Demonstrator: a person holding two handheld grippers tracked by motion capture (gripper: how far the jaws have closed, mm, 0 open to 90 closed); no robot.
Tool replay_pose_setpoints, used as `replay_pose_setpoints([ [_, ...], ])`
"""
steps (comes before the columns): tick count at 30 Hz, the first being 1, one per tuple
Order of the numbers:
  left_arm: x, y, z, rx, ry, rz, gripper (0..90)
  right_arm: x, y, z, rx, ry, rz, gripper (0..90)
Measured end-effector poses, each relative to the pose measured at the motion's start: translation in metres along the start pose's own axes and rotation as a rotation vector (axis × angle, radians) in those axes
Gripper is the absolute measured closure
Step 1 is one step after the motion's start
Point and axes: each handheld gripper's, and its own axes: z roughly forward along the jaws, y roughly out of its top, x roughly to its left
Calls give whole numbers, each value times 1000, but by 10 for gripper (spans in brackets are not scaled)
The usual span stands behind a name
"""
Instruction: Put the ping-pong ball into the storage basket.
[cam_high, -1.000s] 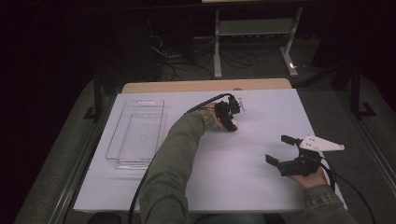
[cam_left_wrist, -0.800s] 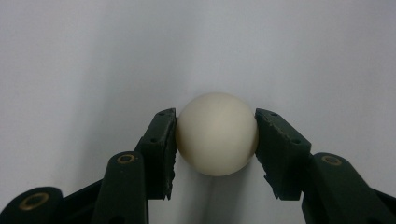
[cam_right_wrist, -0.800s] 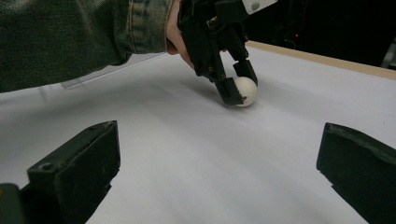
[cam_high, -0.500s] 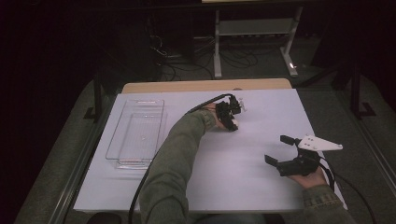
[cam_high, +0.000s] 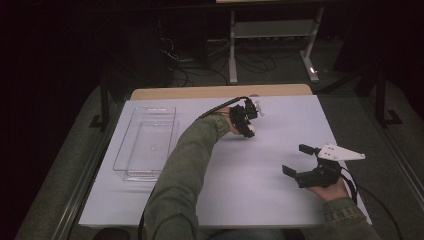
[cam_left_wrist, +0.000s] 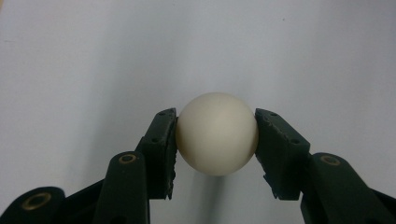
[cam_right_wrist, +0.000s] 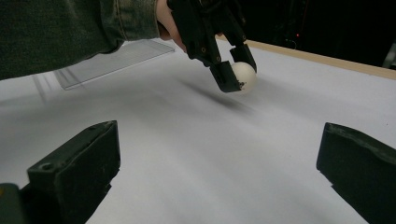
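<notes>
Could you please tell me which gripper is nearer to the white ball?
Left. The left gripper grips the white ball between its jaws; the right gripper waits open, well apart from it.

The ball (cam_left_wrist: 217, 133) you hold is a plain cream white, with no marking or seam showing on it. Your left gripper (cam_left_wrist: 216, 140) is matt black, with small brass-coloured rivets on its arms. Your right gripper (cam_high: 301, 160) is black too, and carries a pale grey plate (cam_high: 342, 152) on top. Your sleeve (cam_high: 187, 165) is a faded olive green, perhaps denim, though the dim light makes that hard to judge. The table cover (cam_high: 260, 195) is a plain pale lavender-white, and a strip of light wood (cam_high: 220, 92) shows along its far edge. The tray (cam_high: 145, 142) at the left is clear and colourless.
</notes>
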Motion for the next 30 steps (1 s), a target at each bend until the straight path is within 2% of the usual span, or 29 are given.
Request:
replay_pose_setpoints([
  [8, -5, 6, -18, -24, 19, 9, 509, 0, 0, 0, 0, 6, 0, 0],
  [17, -10, 10, -34, -29, 36, 24, 508, 0, 0, -2, -8, 7, 2, 0],
  [22, -10, 12, -47, -52, 43, 5, 509, 1, 0, 2, 1, 11, -7, 0],
  [30, -12, 14, -66, -69, 70, 7, 509, 0, 1, 0, -9, 9, 0, 0],
])
